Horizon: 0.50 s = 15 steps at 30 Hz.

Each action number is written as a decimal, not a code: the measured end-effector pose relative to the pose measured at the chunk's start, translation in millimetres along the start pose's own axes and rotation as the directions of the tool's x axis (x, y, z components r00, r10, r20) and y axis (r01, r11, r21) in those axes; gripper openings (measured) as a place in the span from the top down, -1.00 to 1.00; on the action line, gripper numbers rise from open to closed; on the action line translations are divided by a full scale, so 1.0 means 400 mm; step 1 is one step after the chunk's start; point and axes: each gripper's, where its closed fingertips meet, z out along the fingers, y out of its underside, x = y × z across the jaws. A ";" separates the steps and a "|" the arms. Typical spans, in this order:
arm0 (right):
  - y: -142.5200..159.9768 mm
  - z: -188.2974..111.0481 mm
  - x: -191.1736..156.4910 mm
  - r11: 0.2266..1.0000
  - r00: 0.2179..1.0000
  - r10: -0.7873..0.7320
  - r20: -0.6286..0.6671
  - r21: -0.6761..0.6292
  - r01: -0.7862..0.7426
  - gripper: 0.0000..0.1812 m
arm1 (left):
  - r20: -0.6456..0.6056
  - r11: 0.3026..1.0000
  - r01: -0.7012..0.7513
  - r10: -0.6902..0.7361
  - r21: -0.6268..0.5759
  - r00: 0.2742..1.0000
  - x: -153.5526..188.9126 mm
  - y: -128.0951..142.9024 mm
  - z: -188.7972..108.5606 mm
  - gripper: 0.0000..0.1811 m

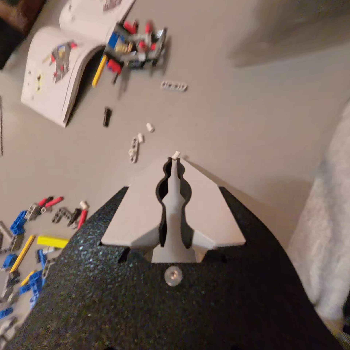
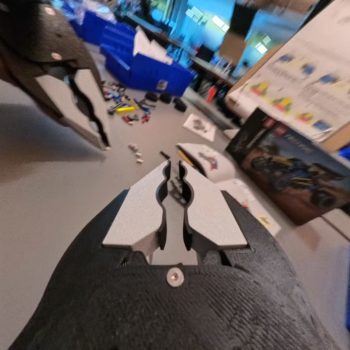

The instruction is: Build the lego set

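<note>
My left gripper [image 1: 174, 158] is shut on a small white pin [image 1: 176, 155], pinched at the very tips above the grey table. It also shows at the upper left of the right wrist view [image 2: 106, 146]. The partly built model [image 1: 136, 47], dark grey with red and blue parts, stands far ahead beside the open instruction booklet [image 1: 51, 72]. My right gripper [image 2: 174, 162] has its jaws a narrow gap apart with nothing clearly held. Dark parts of the model [image 2: 177, 189] show through the gap below it.
Loose parts lie ahead: a grey beam [image 1: 173, 86], a black piece [image 1: 107, 116], small white connectors [image 1: 150, 126] and a pile [image 1: 28, 236] at the lower left. The set's box [image 2: 284, 166], a cardboard box [image 2: 303, 75], blue bins [image 2: 147, 72] and tyres [image 2: 166, 98] line the far side. Left tips to right tips: about 15 cm. The black piece [image 1: 107, 116] is about 11 cm from my left fingertips. Seen from the right wrist view [image 2: 164, 155] as well.
</note>
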 end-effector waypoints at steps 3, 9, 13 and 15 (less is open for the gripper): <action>-0.005 0.008 -0.084 0.996 0.976 0.046 0.214 -0.088 -0.027 0.91 | -0.050 0.999 0.018 -0.020 -0.039 0.999 -0.008 0.029 0.010 0.97; 0.033 0.044 -0.185 0.972 0.909 0.039 0.416 -0.228 0.063 0.85 | -0.169 0.998 0.060 -0.055 0.023 0.984 0.031 0.004 0.038 0.97; 0.094 0.090 -0.209 0.937 0.892 0.009 0.452 -0.316 0.151 0.82 | -0.188 0.997 0.057 -0.047 0.045 0.981 0.023 0.001 0.040 0.85; 0.094 0.105 -0.222 0.942 0.880 0.015 0.475 -0.303 0.147 0.82 | -0.207 0.997 0.053 -0.040 0.060 0.977 0.021 0.003 0.038 0.83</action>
